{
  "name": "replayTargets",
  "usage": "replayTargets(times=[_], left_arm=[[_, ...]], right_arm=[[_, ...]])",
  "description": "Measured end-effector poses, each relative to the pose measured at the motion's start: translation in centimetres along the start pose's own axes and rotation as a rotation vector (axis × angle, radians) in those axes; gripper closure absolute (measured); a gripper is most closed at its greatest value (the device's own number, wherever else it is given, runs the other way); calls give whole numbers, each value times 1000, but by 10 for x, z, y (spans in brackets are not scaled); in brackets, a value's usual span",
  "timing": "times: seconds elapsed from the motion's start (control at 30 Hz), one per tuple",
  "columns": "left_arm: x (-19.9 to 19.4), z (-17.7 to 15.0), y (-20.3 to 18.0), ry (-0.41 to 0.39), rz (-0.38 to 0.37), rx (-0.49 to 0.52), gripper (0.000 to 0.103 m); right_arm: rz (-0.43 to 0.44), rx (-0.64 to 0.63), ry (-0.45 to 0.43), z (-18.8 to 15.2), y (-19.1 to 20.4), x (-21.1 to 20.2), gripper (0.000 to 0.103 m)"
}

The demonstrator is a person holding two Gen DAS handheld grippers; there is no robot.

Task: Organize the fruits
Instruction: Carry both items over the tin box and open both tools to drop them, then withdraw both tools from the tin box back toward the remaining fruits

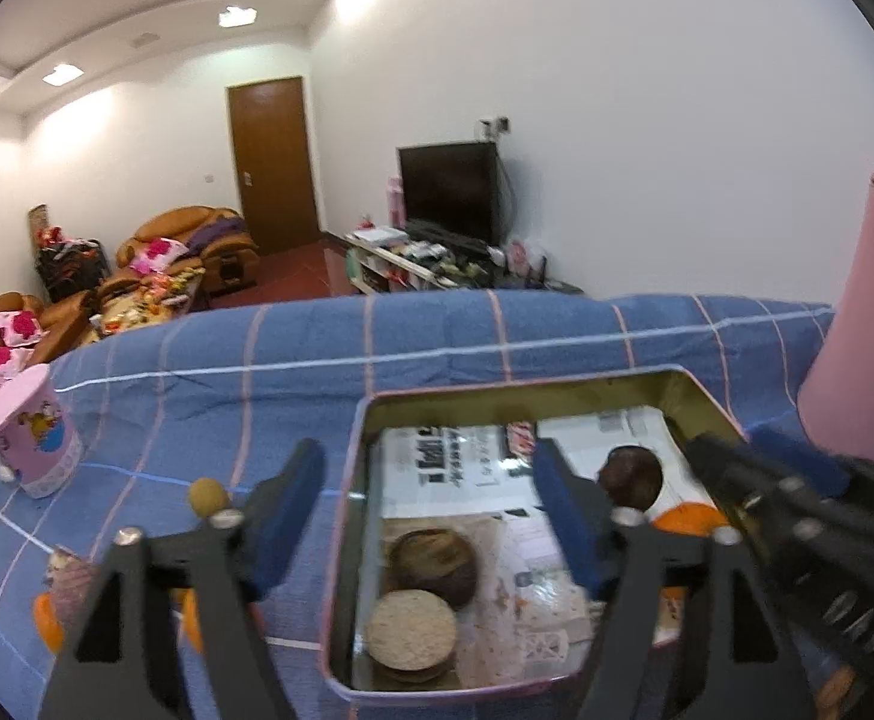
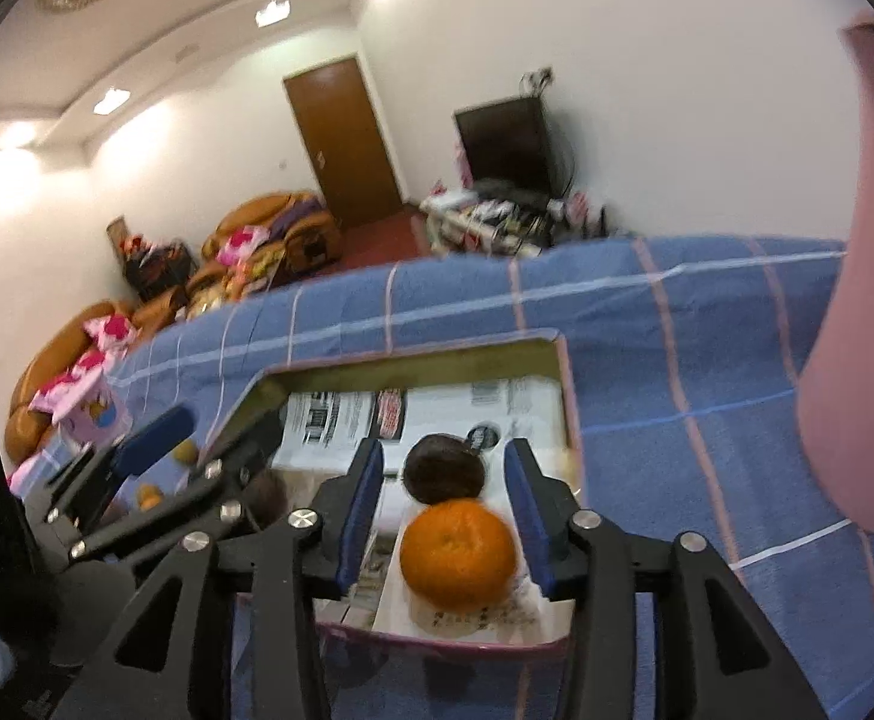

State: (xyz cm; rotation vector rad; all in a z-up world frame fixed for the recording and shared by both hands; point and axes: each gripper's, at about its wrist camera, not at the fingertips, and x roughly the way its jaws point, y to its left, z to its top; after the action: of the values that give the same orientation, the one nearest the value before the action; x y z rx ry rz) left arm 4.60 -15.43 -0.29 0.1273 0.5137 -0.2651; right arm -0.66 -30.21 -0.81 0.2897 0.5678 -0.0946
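A metal tin lined with newspaper sits on the blue checked cloth. In it lie a dark brown fruit, an orange and two round brown items. My left gripper is open and empty, straddling the tin's left wall. In the right wrist view my right gripper is open above the tin; the orange lies between its fingers, apart from them, with the dark fruit just beyond. Loose oranges and a small yellowish fruit lie on the cloth to the left.
A pink cartoon cup stands at the table's left. A tall pink container stands at the right, also in the right wrist view. A crumpled wrapper lies near the loose oranges. Sofas, a door and a TV are far behind.
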Motion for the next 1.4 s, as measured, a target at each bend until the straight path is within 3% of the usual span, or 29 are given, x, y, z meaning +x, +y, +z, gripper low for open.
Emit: replayTargets(times=[0.03, 0.1, 0.2, 0.3, 0.4, 0.57, 1.0, 1.4], left_arm=[[-1, 0, 1, -8, 9, -4, 6], [-6, -1, 3, -36, 29, -7, 0], [-13, -1, 2, -65, 45, 13, 0], [-16, -2, 0, -78, 69, 36, 0], [-17, -2, 3, -80, 75, 36, 0], [-19, -6, 9, -80, 65, 31, 0], [-36, -15, 25, -104, 77, 31, 0], [-41, -22, 55, -80, 74, -4, 0]], right_arm=[[-13, 16, -32, 1, -3, -5, 30], [-21, 62, -103, 1, -9, -17, 12], [-40, 93, -163, 4, -13, -27, 12], [-94, 102, -177, 3, -14, -29, 12], [-92, 113, -187, 3, -16, -31, 12], [-141, 61, -233, -3, -9, -36, 12], [-205, 10, -233, -14, 10, -45, 12], [-170, 23, -199, -25, 35, -49, 12]])
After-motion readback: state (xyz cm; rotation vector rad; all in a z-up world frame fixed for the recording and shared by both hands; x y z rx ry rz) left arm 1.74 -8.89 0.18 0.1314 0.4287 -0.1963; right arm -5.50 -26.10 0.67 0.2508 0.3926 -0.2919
